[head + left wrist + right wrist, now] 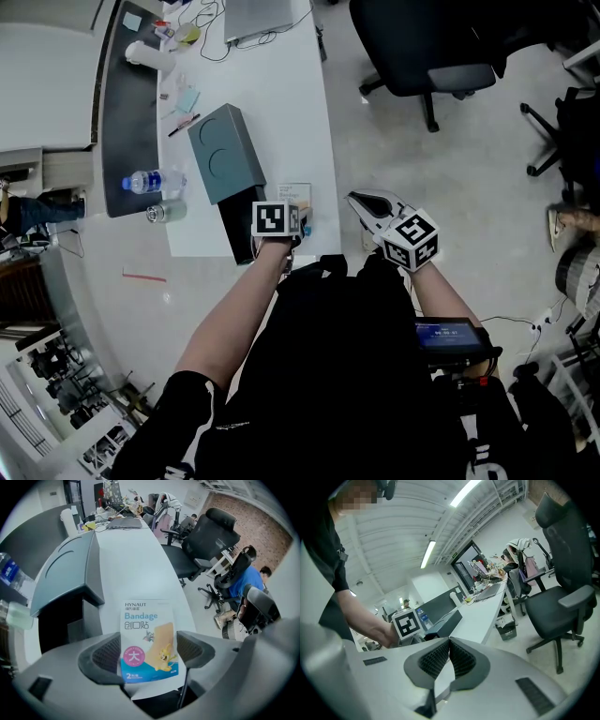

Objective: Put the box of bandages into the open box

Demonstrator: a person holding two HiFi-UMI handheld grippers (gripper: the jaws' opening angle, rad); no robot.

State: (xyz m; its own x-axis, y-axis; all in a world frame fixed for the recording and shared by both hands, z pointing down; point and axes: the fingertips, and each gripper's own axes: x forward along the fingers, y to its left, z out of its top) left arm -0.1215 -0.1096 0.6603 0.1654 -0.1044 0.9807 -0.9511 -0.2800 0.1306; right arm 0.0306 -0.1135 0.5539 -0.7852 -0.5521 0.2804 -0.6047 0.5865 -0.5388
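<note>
The box of bandages [149,639] lies flat near the white table's [281,84] front right edge, print facing up. My left gripper [147,652] reaches around it, and both pads [105,656] touch its long sides with no gap showing. In the head view the box of bandages [297,197] sits just ahead of the left gripper [286,221]. The open box [239,230] is black, with a grey-green lid [225,153] lying behind it; it stands just left of the bandages, and its dark opening [61,625] faces up. My right gripper [449,656] is shut on nothing and hangs off the table's right side [366,204].
A water bottle [150,181] and a glass [157,214] sit on the dark counter [127,103] to the left. A laptop [258,19] and small clutter occupy the table's far end. A black office chair [422,47] stands on the floor to the right.
</note>
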